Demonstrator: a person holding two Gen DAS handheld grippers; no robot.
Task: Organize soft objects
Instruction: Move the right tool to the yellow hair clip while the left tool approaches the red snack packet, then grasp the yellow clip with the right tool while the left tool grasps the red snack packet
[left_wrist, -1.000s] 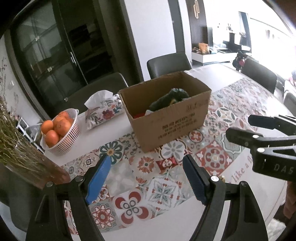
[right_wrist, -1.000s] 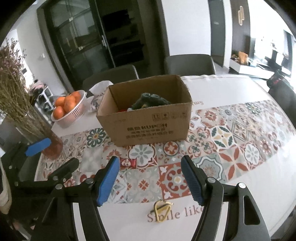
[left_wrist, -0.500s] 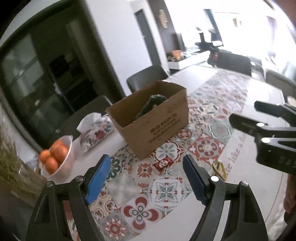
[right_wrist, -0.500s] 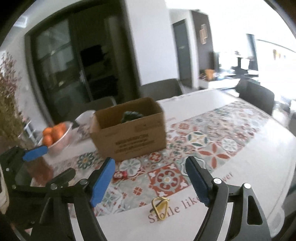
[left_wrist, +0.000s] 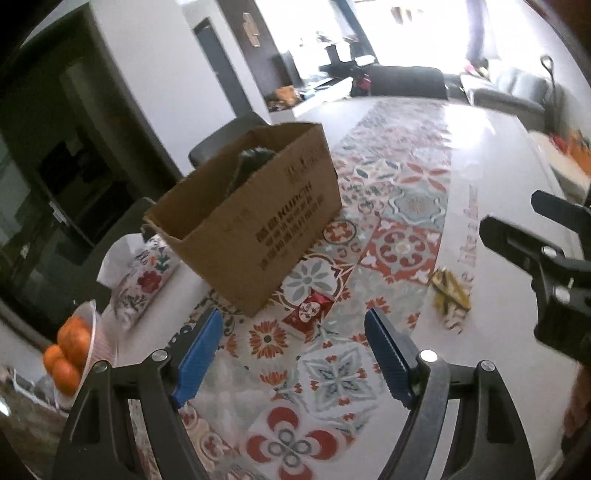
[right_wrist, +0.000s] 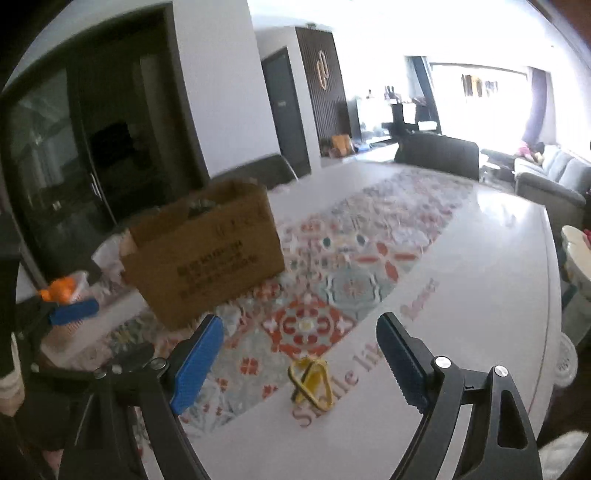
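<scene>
left tool (left_wrist: 293, 356): jaws spread, nothing held; hovers over patterned runner (left_wrist: 391, 206) just short of the red packet (left_wrist: 309, 309).
right tool (right_wrist: 301, 363): jaws apart, empty; yellow band-like item (right_wrist: 311, 382) lies on table btwn its fingers, prob. next pick.
cardboard box (left_wrist: 255, 218): sits on runner twd far table edge, top open to take items; dark green soft thing (left_wrist: 251, 162) already inside.
loose items: packet just in front of box; yellow item nr near edge, on the print.
box print: black txt, blurred, unreadable.
table (right_wrist: 498, 258) print: approx. "Smile like a flower", part hidden.
far-left corner: oranges (left_wrist: 66, 354) in basket, tissue box (left_wrist: 144, 277), parked clear of work area.
</scene>
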